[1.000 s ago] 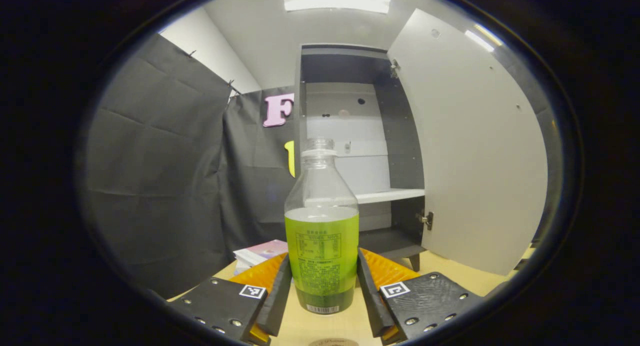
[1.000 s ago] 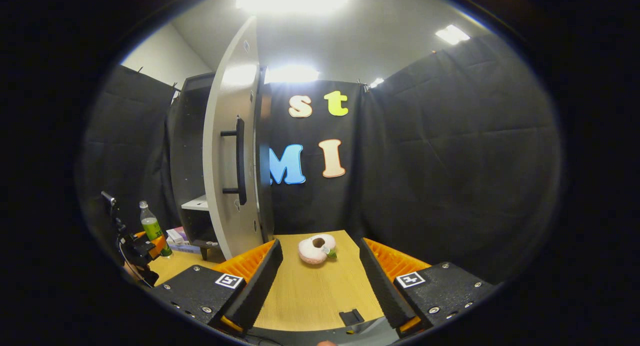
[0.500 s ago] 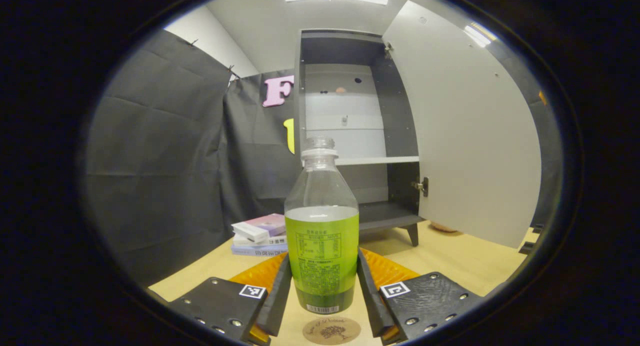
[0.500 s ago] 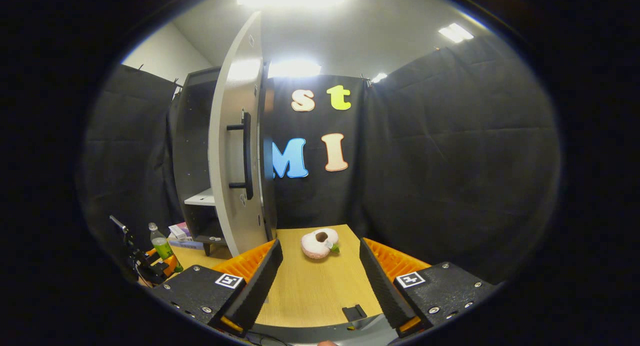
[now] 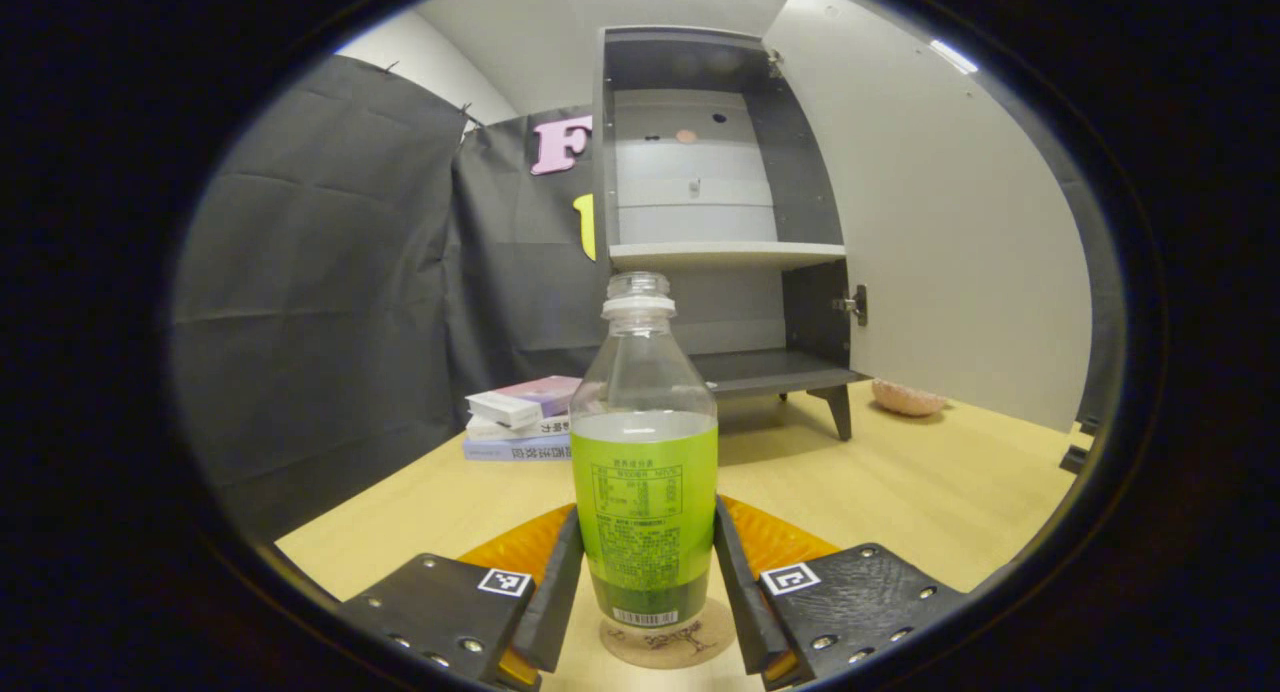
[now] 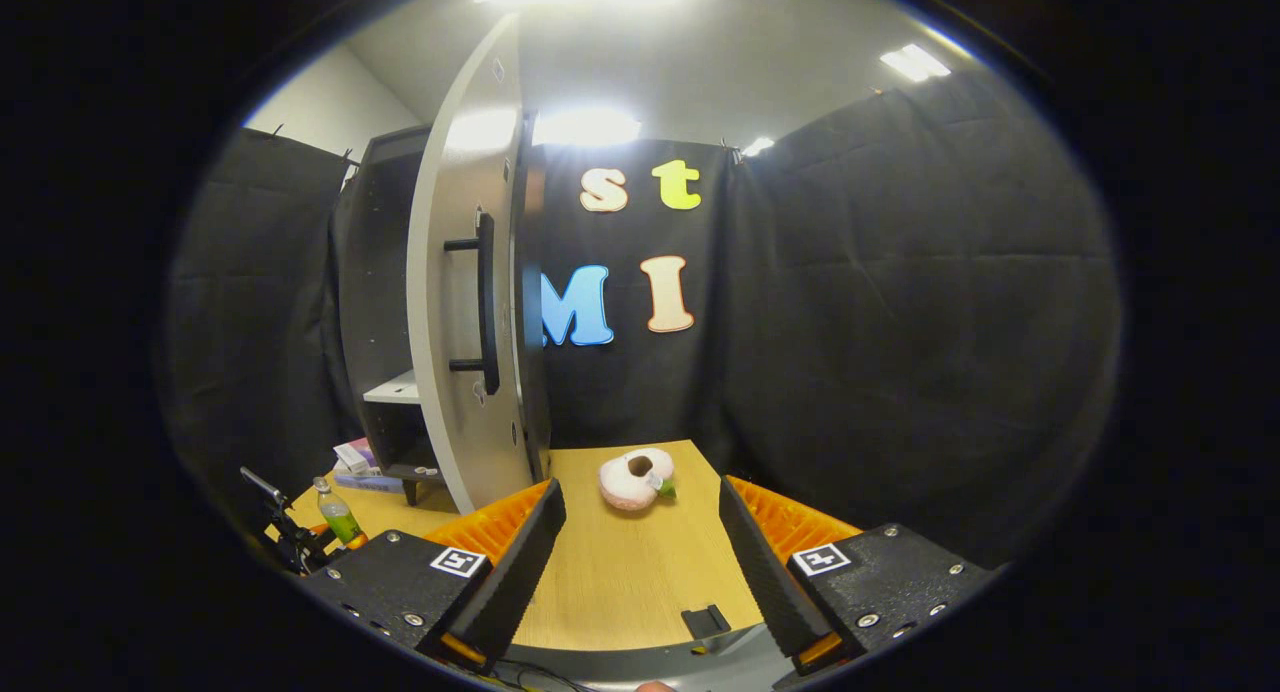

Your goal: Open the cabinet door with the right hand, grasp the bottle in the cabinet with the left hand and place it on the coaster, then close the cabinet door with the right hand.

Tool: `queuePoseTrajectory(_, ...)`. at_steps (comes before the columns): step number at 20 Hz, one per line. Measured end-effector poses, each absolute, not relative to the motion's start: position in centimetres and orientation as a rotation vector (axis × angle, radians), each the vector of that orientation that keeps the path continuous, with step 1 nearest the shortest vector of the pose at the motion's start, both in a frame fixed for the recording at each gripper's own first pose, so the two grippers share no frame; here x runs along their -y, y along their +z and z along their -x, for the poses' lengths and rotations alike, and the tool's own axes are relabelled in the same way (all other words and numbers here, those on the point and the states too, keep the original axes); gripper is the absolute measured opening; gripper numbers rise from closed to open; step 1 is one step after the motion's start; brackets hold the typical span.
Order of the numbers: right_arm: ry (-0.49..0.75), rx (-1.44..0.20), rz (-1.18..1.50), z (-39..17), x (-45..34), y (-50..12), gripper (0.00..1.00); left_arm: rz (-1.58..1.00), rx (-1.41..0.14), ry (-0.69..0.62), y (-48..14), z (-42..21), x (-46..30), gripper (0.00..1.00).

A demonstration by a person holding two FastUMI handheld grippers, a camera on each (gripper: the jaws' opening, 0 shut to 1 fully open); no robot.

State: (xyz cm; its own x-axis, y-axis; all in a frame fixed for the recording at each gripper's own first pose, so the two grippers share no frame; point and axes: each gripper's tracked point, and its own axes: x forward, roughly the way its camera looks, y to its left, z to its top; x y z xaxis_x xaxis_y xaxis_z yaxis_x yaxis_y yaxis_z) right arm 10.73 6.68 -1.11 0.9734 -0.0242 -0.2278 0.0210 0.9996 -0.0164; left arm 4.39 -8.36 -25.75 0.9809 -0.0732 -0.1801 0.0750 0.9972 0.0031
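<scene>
Cork-brown, the coaster (image 5: 661, 641) is now seen directly beneath the bottle (image 5: 644, 462), where half a second ago it lay below and clear of the base, and a second ago it barely showed at the frame's edge. The bottle has thus been lowered onto or just above the coaster; contact cannot be confirmed, as the base hides the seam. The placing step is judged nearly done, with release and the closing of the door left.

In the left gripper view, the bottle is held upright between the fingers of the left hand-held gripper (image 5: 646, 592), both of which press on its lower green part. The label faces the camera, and the neck rises well above the fingers.

The right hand-held gripper (image 6: 640, 562) is held with its fingers spread and nothing between them, above the tabletop (image 6: 620, 582). In the right gripper view the bottle shows small at lower left, lower in the frame than before.

Farther off, a stack of books (image 5: 520, 427) lies left of the cabinet (image 5: 700, 202), whose shelves stand bare. The door (image 5: 950, 232) remains swung wide, and its handle (image 6: 483, 312) is seen ahead and left of the right hand-held gripper, well apart from it. A plush doughnut (image 6: 636, 477) lies on the tabletop beyond.
</scene>
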Motion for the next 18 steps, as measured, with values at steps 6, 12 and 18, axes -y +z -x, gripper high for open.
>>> queuePoseTrajectory(6, 0.008, -0.265, 0.034, -11.5, -7.9, -1.6, 0.95, 0.005, -0.192, -0.062, -28.1, -4.0, 8.6, 0.68)
queuePoseTrajectory(12, 0.042, -0.267, 0.052, -11.6, -9.1, -1.3, 0.96, 0.014, -0.19, -0.05, -28.7, -2.8, 8.8, 0.68)
queuePoseTrajectory(18, 0.059, -0.264, 0.037, -11.8, -9.4, -1.3, 0.95, 0.003, -0.245, -0.021, -29.0, -2.4, 8.1, 0.84)
